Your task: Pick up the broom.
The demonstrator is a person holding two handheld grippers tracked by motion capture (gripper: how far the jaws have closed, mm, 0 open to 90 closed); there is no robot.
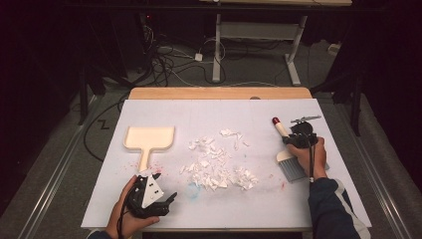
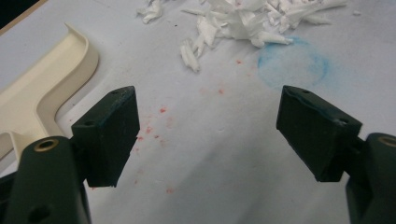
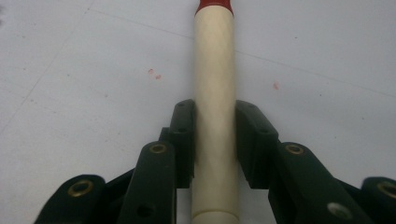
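Now: one dustpan (image 1: 149, 137), one brush (image 1: 287, 152) clamped in right claw (image 3: 215, 140); left claw (image 2: 208, 135) spread, empty.

Overhead light is brightening the white rectangular table sheet (image 1: 224, 199) — surroundings from nine through three o'clock are sinking into darkness; the close black plastic jaws are blurring softly, casting faint shadows.

Dustpan (image 1: 149, 138) on the table (image 1: 298, 209) at the left, handle toward the near edge. Heap of paper scraps (image 1: 219, 162) at the middle, to the dustpan's right. Brush (image 1: 287, 154) at the right, handle pointing away, bristles nearer. Left gripper (image 2: 208, 135) just before the dustpan's handle, at the near left edge. Right gripper (image 3: 215, 140) on the brush's handle.
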